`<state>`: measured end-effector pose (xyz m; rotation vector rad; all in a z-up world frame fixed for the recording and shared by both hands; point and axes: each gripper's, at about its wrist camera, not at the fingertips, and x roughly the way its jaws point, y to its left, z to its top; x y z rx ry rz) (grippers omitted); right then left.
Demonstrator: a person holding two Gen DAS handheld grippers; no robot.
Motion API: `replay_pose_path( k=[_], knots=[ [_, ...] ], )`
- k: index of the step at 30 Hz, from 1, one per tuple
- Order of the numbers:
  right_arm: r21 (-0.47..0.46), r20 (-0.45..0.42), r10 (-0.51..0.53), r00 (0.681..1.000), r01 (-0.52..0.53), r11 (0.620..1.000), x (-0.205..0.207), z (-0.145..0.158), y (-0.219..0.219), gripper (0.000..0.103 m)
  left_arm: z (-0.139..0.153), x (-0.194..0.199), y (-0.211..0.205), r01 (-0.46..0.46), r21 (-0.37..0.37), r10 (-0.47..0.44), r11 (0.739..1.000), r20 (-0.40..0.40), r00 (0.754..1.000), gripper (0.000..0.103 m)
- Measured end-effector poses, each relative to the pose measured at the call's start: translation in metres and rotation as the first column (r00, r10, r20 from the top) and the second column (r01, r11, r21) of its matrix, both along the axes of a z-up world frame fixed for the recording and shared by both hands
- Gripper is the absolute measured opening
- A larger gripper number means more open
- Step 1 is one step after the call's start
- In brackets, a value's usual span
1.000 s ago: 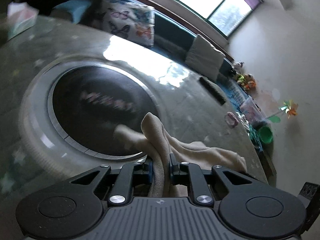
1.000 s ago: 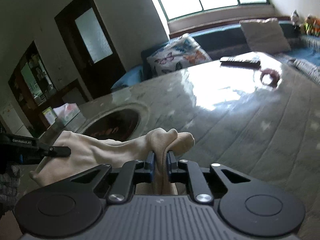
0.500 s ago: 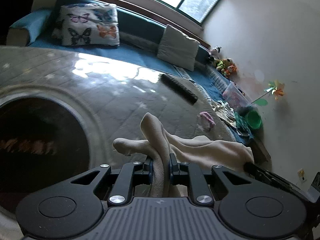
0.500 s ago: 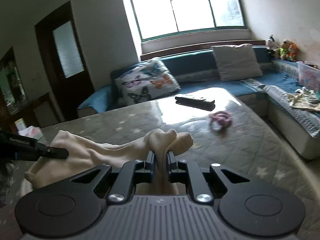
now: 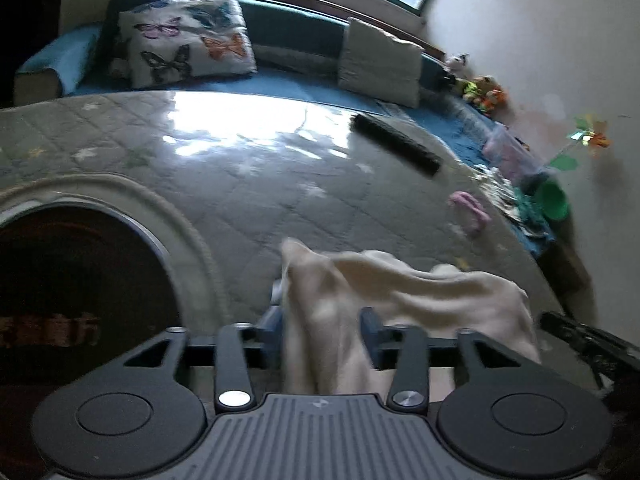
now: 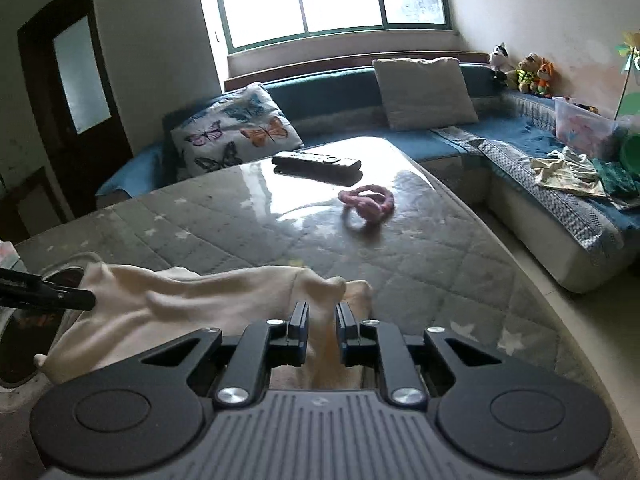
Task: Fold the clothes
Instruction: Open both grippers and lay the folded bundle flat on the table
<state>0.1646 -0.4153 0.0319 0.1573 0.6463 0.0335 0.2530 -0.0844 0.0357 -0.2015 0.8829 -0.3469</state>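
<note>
A cream cloth (image 5: 400, 280) lies bunched on the grey quilted table (image 5: 260, 184). My left gripper (image 5: 322, 320) stands open, its jaws wide apart with a fold of the cloth loose between them. In the right wrist view the same cloth (image 6: 192, 300) spreads to the left. My right gripper (image 6: 322, 320) has its jaws a little apart around a fold of the cloth. The left gripper's finger (image 6: 48, 294) shows at the cloth's left end.
A black remote (image 6: 316, 160) and a pink hair tie (image 6: 368, 200) lie further along the table. A dark round inset (image 5: 72, 288) is at the table's left. A blue sofa (image 6: 520, 140) with cushions runs behind and to the right.
Both grippers have lowered the cloth onto the table and opened their jaws. The left jaws opened wide, the right only slightly. The cloth has slumped flatter.
</note>
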Motion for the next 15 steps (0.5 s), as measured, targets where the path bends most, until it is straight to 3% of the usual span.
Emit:
replay_pose_path(
  k=[6, 15],
  knots=[
    [0.004, 0.023, 0.045, 0.999, -0.045, 0.999, 0.012, 0.004, 0.009, 0.033, 0.002, 0.008, -0.006, -0.008, 0.051, 0.006, 0.999, 0.032, 0.999, 0.068],
    [-0.032, 0.007, 0.130, 0.991, -0.130, 0.991, 0.045, 0.001, 0.040, 0.038, -0.004, 0.024, -0.040, 0.049, 0.146, -0.059, 0.988, 0.068, 0.996, 0.081]
  ],
)
